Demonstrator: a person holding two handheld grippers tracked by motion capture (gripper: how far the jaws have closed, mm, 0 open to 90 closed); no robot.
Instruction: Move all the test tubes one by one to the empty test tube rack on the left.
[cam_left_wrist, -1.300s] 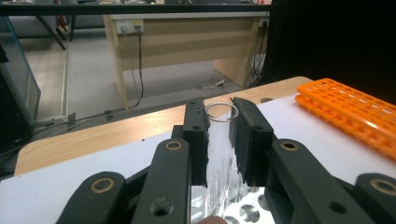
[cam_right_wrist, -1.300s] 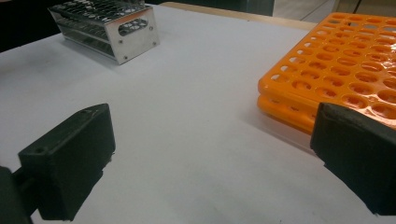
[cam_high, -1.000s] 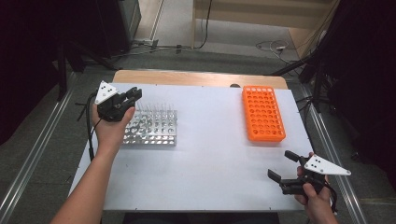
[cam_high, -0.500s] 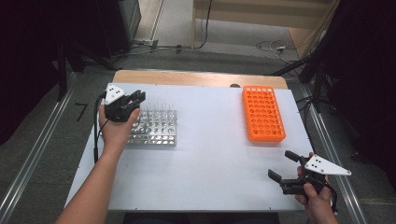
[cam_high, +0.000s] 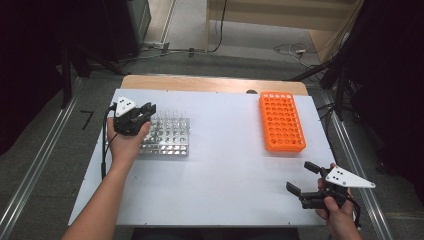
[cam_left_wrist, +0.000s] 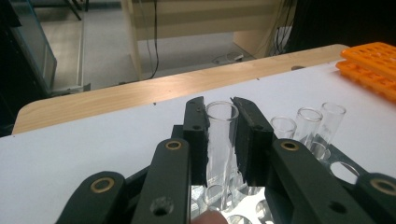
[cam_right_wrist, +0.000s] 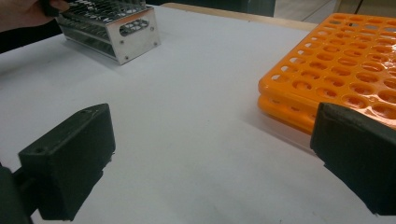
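Observation:
My left gripper (cam_high: 145, 111) (cam_left_wrist: 218, 106) is shut on a clear glass test tube (cam_left_wrist: 221, 135) at the far left corner of a metal tube rack (cam_high: 167, 136). The tube stands upright between the jaws, its lower end down among the rack's holes. Three more glass tubes (cam_left_wrist: 308, 123) stand in the rack just beyond it. My right gripper (cam_high: 301, 176) (cam_right_wrist: 212, 163) hovers open near the table's front right corner, nothing between its jaws. An orange tube rack (cam_high: 281, 121) (cam_right_wrist: 345, 60) lies at the back right, its holes showing no tubes.
The white tabletop (cam_high: 225, 150) lies bare between the two racks. A wooden strip (cam_high: 210, 83) runs along its far edge. The metal rack (cam_right_wrist: 112, 28) stands far off in the right gripper view. Cables lie on the floor behind the table.
The left hand has shifted slightly right and nearer, settling at the metal rack's far left corner. The right gripper has stayed where it was.

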